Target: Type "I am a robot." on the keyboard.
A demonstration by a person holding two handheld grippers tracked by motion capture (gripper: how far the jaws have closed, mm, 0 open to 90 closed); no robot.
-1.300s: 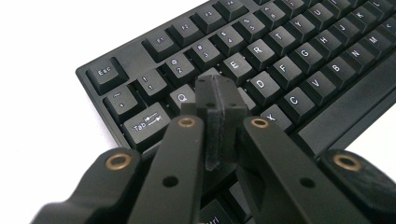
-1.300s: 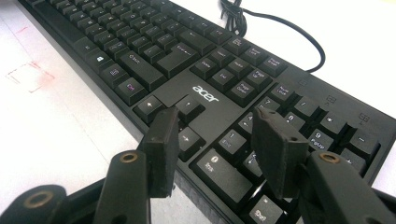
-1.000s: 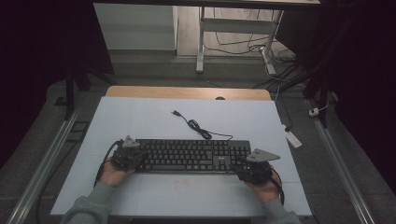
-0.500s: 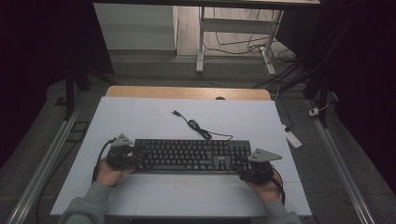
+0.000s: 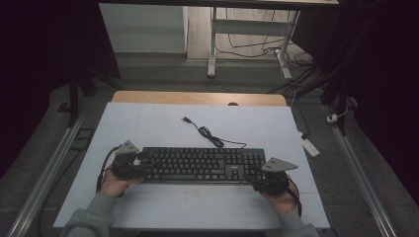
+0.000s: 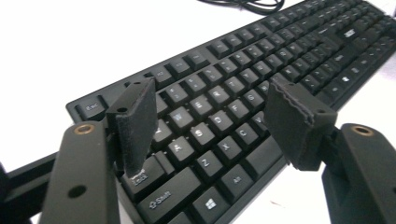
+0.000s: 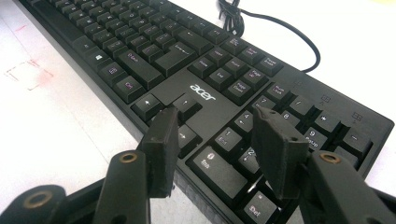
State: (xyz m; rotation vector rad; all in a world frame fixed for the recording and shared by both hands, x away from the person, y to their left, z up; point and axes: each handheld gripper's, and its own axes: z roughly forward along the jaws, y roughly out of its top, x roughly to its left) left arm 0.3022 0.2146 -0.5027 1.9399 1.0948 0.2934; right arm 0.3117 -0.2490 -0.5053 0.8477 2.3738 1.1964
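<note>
Lying flat across the near part of the white desk (image 5: 148, 123), the black keyboard (image 5: 202, 164) looks stiff, long and fairly light, with smooth plastic edges; its two short ends seem the best hold. The left tool (image 6: 212, 123) has just been opening, its jaws wide above the keys, gripping nothing. The right tool (image 7: 217, 151) gapes over the number pad, empty.

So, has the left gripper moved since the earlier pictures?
Yes. The left gripper shifted slightly outward along the keyboard, toward its left end. Its jaws have just been opening and now stand apart over the keys.
</note>
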